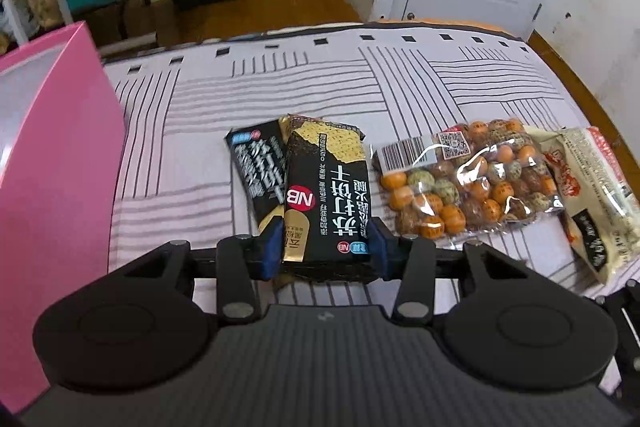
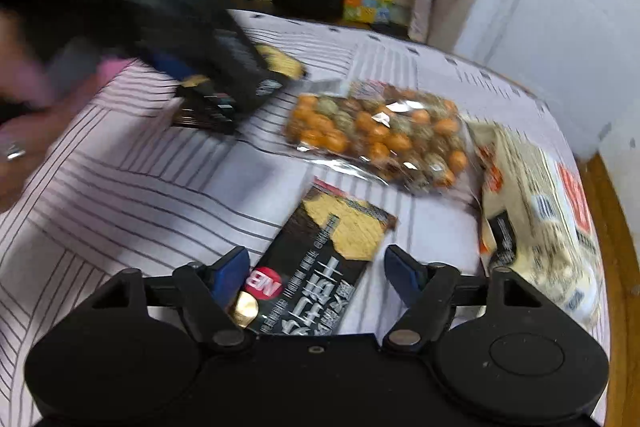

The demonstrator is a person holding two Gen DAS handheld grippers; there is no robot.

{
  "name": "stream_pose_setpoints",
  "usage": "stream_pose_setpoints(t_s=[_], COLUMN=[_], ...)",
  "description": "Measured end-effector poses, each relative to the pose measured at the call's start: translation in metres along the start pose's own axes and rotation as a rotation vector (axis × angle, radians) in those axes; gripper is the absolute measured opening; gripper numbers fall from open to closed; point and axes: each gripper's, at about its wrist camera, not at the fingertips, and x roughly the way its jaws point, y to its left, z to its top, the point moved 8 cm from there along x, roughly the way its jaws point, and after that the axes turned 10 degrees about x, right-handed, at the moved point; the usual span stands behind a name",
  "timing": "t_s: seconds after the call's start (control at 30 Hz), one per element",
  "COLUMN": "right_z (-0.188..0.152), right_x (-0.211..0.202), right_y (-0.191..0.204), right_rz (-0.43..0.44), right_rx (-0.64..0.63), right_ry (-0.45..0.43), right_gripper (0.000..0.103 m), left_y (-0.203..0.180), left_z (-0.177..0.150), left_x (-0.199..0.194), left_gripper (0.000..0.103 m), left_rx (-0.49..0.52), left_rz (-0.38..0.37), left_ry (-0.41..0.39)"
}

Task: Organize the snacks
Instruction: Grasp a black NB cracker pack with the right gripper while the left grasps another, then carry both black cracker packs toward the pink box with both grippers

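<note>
1. Since the pink box [image 1: 52, 187] stands at the far left edge of the striped bedsheet [image 1: 320, 87], it looks like the place the snacks are meant to go, though that is only my reading of it.
2. Just right of the box, your left gripper [image 1: 326, 247] has its blue pads pressed on both long sides of a black soda cracker pack [image 1: 326, 195], at the pack's near end. The pack's long axis runs straight away from the claw, and it lies partly over a second black cracker pack [image 1: 256, 167] tilted beside it.
3. Next to the right lies the clear bag of orange and speckled coated nuts [image 1: 468, 179], touching the bedsheet and well clear of both claws. Its right end overlaps a cream-coloured snack bag [image 1: 592, 195] at the bed's right edge.
4. Your right gripper [image 2: 318, 275] stands wide apart with nothing clamped. A third black cracker pack [image 2: 320, 267] lies between its fingers, the left pad [image 2: 230, 269] just at its edge and the right pad well off it.
5. This pack's long axis slants up and to the right, not in line with the claw. I judge you need to square the claw across the pack's narrow width before closing, or one pad will push it askew.
6. Your right hand is plainly the nearer one for this pack; the left is already occupied.
</note>
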Motion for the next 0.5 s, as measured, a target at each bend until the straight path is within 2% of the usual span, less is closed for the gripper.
stream_pose_setpoints(t_s=[0.17, 0.23, 0.3, 0.4, 0.5], right_z=[-0.008, -0.010, -0.008, -0.011, -0.010], right_x=[-0.004, -0.007, -0.011, -0.010, -0.010], right_y=[-0.026, -0.029, -0.030, -0.031, -0.029], right_rz=[0.022, 0.001, -0.046, 0.007, 0.013], right_rx=[0.199, 0.178, 0.129, 0.167, 0.188], right_ry=[0.089, 0.076, 0.054, 0.083, 0.094], right_gripper=[0.082, 0.055, 0.055, 0.055, 0.064], left_y=[-0.001, -0.004, -0.009, -0.015, -0.018], left_z=[-0.014, -0.020, -0.023, -0.022, -0.020], left_x=[-0.008, -0.007, -0.006, -0.007, -0.002], left_gripper=[0.043, 0.044, 0.044, 0.049, 0.056], left_rx=[-0.014, -0.023, -0.012, 0.033, 0.059], left_rz=[0.006, 0.007, 0.000, 0.019, 0.045], left_ry=[0.084, 0.150, 0.175, 0.147, 0.115])
